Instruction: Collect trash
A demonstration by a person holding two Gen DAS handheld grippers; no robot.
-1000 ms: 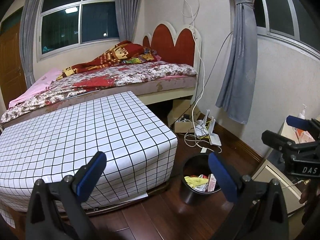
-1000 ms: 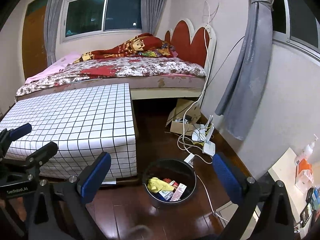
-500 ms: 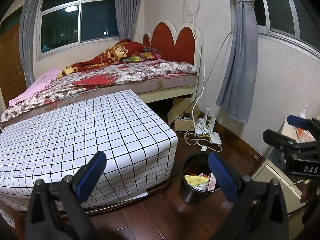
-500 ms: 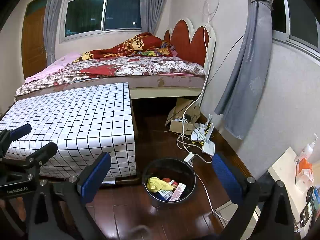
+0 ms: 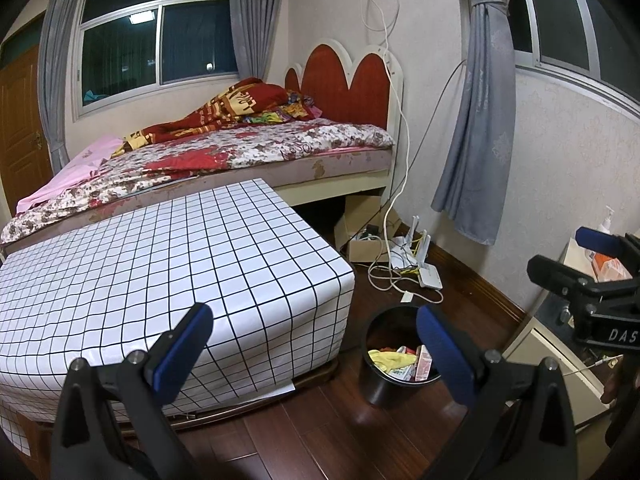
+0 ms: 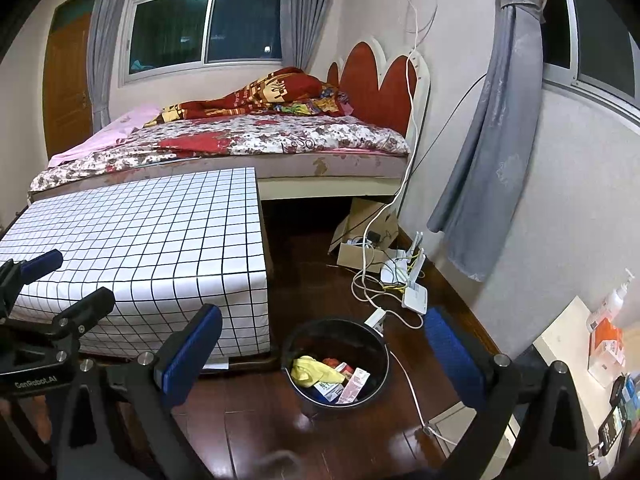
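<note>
bin [image 5: 380, 384] rim is hiding most trash in left wrist view; labels on packets [image 6: 352, 390] are reading too small. right gripper [image 5: 560, 256] is getting cut off at frame edge, desk items [image 6: 618, 392] too.

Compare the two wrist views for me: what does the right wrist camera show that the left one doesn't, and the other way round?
Only the right wrist view shows the left gripper from the side, plus dark items on the cabinet at the far right edge. Only the left wrist view shows the right gripper from the side. Both show the black trash bin holding wrappers, the grid-cloth table, bed and router. Both grippers are open and empty.
</note>
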